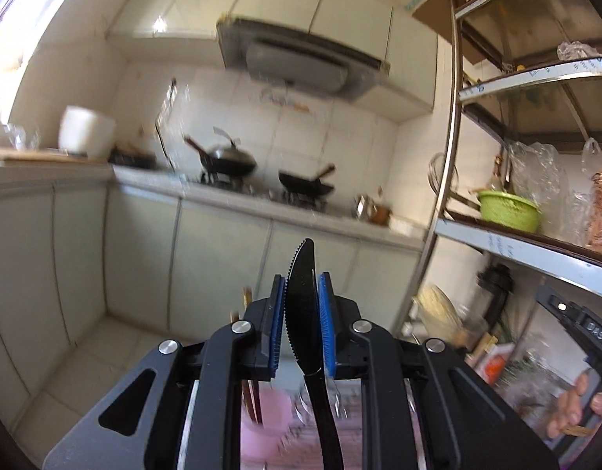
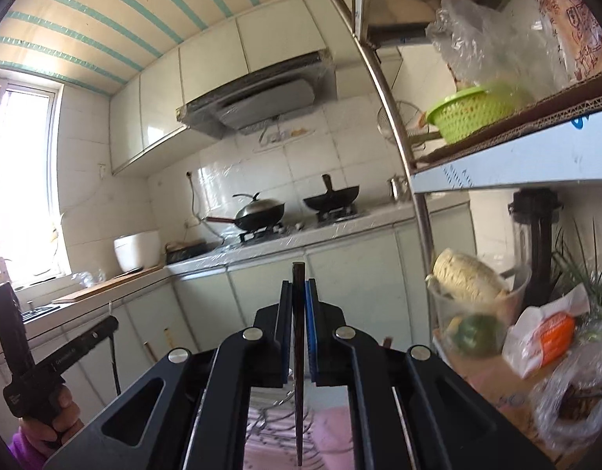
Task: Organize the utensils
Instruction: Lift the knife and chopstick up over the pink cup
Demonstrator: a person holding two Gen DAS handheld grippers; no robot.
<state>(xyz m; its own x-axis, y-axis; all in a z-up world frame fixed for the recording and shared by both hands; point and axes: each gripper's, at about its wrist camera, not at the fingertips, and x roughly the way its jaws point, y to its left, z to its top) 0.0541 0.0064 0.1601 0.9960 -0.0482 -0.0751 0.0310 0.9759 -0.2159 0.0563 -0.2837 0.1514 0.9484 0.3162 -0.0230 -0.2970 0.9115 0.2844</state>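
Note:
My left gripper (image 1: 299,290) is shut on a black plastic knife (image 1: 301,305), blade up and serrated edge to the left, its handle hanging down between the fingers. My right gripper (image 2: 299,293) is shut on a dark brown chopstick (image 2: 299,352) held upright, its end poking above the blue pads (image 2: 311,313). Both are raised, facing the kitchen. Below each gripper a wire rack (image 2: 277,423) on a pink cloth (image 2: 332,431) shows partly; more chopsticks (image 1: 250,391) stand below the left gripper. The left gripper's body (image 2: 34,368) also shows in the right wrist view.
A metal shelf rack (image 2: 383,90) stands close on the right with a green basket (image 2: 469,111), plastic bags and food. Ahead is a counter (image 2: 261,246) with two woks (image 2: 257,211) on the stove, a white rice cooker (image 2: 138,248) and a range hood (image 2: 257,98).

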